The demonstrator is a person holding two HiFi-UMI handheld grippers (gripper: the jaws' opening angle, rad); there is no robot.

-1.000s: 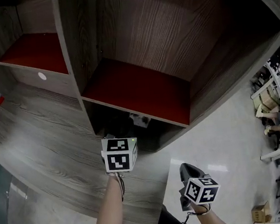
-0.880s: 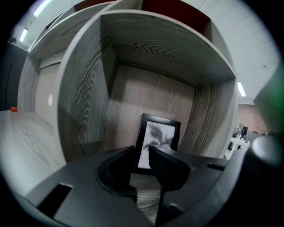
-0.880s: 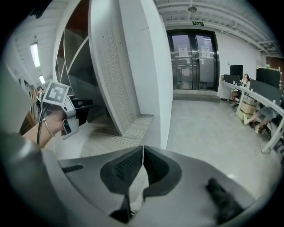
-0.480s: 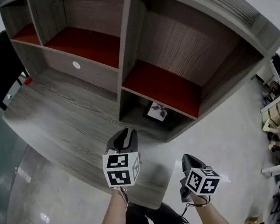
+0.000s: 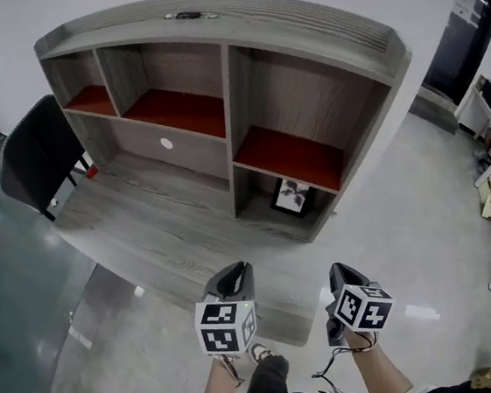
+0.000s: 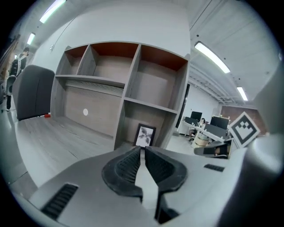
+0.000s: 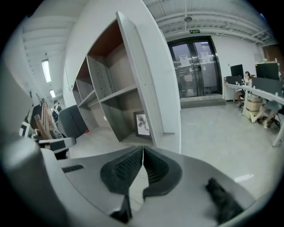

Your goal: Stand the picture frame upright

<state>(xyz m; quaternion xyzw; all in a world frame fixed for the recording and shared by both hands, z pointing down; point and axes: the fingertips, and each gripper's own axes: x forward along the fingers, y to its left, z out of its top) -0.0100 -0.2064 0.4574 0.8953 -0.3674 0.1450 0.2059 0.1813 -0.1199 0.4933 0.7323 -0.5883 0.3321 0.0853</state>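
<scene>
the wooden shelf unit rises well ahead of both grippers. the left gripper is closing its jaws, a thin gap showing, nothing between them. the right gripper has its jaws together, empty. the picture frame stands upright in the bottom compartment, straight ahead, between their lines.

No legible text, label, brand, number or sign anywhere.

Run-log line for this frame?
picture frame: upright, lower-right cubby | left gripper: closing, empty | right gripper: shut, empty
</scene>
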